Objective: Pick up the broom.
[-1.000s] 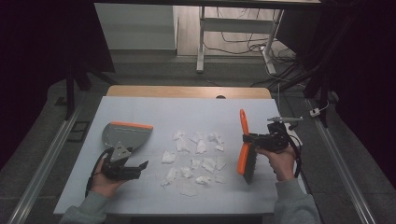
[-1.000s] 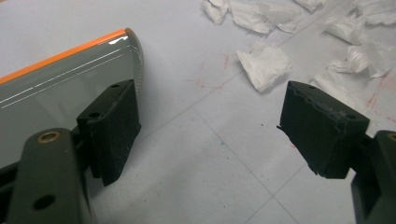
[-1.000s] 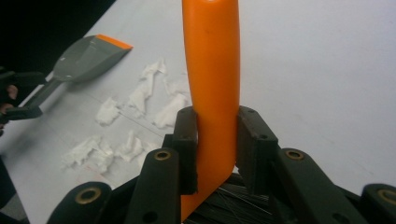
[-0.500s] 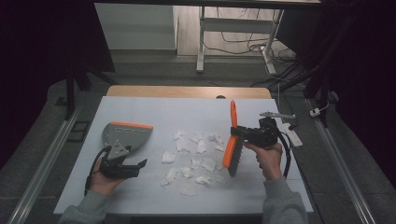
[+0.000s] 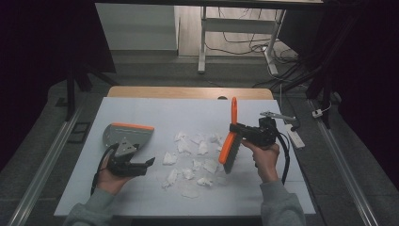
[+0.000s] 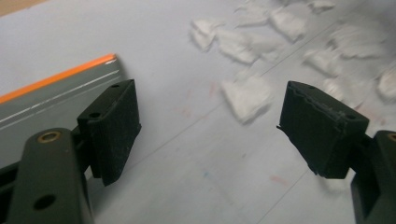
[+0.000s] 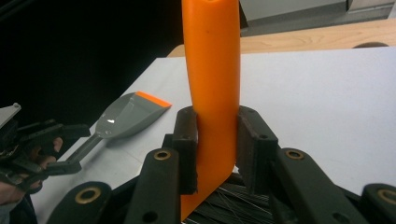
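White paper scraps lie scattered mid-table. A grey dustpan with an orange lip rests flat to their left. My left gripper sits just in front of the dustpan, low over the table and open. In the left gripper view nothing is between its jaws; the dustpan lies left of them and scraps lie ahead. My right gripper is shut on the orange brush, which stands tilted at the pile's right edge, bristles down. In the right gripper view the jaws clamp the brush handle.
The white tabletop ends in a wooden strip at the far edge. A power strip and cables lie off the table's right side. The right gripper view also catches the dustpan and the left hand with its gripper.
My right gripper has carried the brush leftward, from the table's right side to the edge of the scrap pile. The left gripper and dustpan have stayed put.
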`<move>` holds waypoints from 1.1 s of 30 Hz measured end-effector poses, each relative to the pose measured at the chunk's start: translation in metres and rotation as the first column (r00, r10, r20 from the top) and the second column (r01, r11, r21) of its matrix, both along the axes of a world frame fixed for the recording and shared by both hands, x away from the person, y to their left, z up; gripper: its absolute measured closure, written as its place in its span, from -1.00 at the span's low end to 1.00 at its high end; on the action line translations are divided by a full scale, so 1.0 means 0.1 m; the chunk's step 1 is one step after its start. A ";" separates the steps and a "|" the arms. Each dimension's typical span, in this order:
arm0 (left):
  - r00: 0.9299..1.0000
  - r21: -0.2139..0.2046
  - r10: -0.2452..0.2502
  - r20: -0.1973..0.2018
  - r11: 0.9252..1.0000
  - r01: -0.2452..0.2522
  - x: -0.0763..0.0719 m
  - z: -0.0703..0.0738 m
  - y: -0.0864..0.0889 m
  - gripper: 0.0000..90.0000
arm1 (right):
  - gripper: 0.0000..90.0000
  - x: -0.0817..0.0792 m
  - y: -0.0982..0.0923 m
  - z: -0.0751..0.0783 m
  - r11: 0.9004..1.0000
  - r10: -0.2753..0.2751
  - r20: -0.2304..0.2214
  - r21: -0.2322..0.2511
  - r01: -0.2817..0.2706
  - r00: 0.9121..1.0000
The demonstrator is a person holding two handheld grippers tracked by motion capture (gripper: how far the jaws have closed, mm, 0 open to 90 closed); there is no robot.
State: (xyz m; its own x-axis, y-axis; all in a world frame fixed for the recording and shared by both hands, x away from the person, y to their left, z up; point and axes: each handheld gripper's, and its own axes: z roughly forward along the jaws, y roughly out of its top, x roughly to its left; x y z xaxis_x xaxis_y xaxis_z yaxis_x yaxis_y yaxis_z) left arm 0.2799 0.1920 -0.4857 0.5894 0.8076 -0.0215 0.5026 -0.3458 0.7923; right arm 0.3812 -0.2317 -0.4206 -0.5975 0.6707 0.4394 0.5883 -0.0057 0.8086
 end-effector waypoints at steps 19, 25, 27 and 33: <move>0.981 -0.068 -0.191 0.016 0.979 0.191 0.25 0.25 -0.76 -0.54 | 0.58 -0.05 0.26 -0.06 1.000 0.005 0.017 0.021 -0.005 1.000; 0.973 -0.080 -0.230 0.007 0.970 0.229 0.20 0.20 -0.90 -0.54 | 0.58 -0.05 0.41 -0.19 1.000 -0.009 0.015 0.012 0.009 1.000; 0.970 -0.088 -0.243 0.005 0.966 0.242 0.18 0.19 -0.96 -0.54 | 0.58 -0.06 0.46 -0.22 1.000 -0.011 0.014 0.027 0.010 1.000; 0.958 -0.099 -0.287 0.012 0.953 0.286 0.13 0.16 -1.16 -0.54 | 0.58 -0.12 0.56 -0.22 0.999 -0.011 0.028 0.047 0.009 1.000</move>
